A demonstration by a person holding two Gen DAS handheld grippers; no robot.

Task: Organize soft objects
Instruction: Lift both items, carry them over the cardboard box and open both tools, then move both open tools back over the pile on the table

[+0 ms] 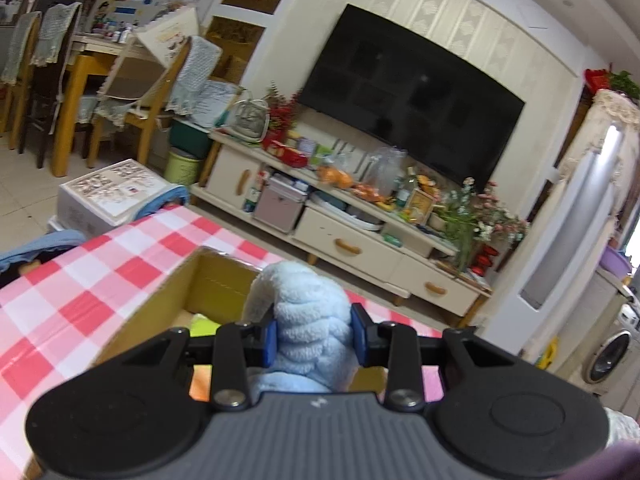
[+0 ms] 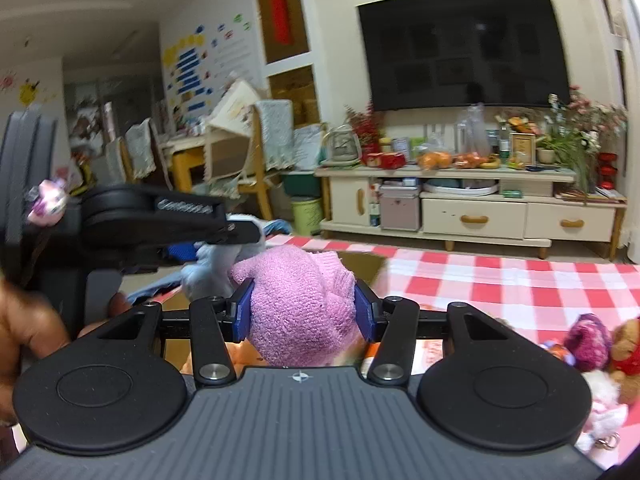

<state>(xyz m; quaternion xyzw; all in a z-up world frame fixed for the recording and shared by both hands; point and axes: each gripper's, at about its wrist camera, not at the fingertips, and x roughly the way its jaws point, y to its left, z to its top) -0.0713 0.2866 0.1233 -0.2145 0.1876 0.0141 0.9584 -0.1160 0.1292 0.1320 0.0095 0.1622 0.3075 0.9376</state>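
My left gripper point(image 1: 314, 338) is shut on a light blue fluffy cloth point(image 1: 308, 312) and holds it above an open cardboard box point(image 1: 160, 300) on the red-and-white checked table point(image 1: 80, 280). My right gripper point(image 2: 304, 310) is shut on a pink fluffy cloth point(image 2: 300, 304) over the same box point(image 2: 362, 266). In the right wrist view the left gripper point(image 2: 236, 236) shows at the left with the blue cloth point(image 2: 208, 270) hanging from it. Yellow-green and orange things lie inside the box, mostly hidden.
Several small plush toys point(image 2: 600, 344) lie on the table at the right. Beyond the table stand a TV cabinet point(image 2: 472, 208) with clutter, a television point(image 2: 460, 48), wooden chairs point(image 1: 132, 92) and a white carton point(image 1: 108, 192) on the floor.
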